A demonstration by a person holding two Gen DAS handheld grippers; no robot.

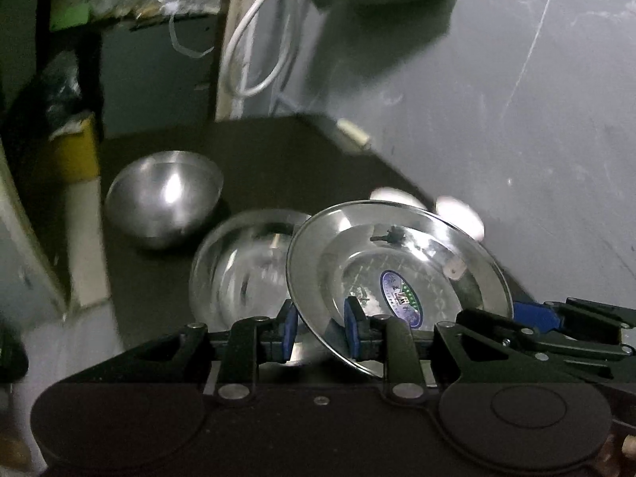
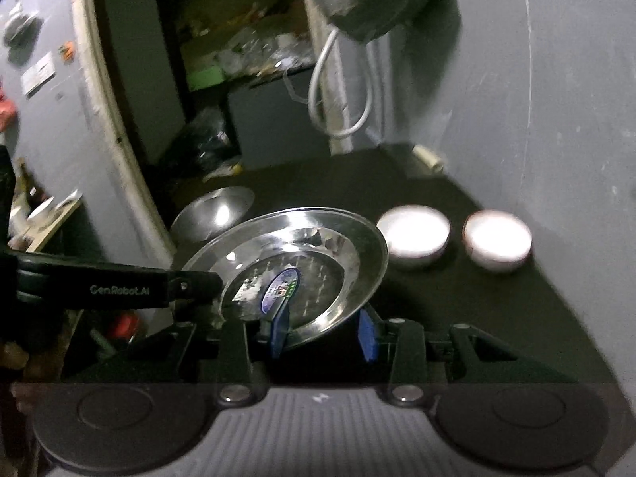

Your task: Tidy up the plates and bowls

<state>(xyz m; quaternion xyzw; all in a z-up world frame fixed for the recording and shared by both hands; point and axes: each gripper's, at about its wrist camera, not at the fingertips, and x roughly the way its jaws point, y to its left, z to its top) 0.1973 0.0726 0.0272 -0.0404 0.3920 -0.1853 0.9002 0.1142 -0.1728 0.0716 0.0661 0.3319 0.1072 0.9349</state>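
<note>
Grey wall (image 2: 536, 99), scratched, dimly lit. Dark tabletop (image 2: 457, 302) in the corner against it. White cable (image 1: 254, 39) looped down a pale door frame (image 2: 119, 127). Cluttered shelf (image 2: 238, 51) in the dark opening beyond.
</note>
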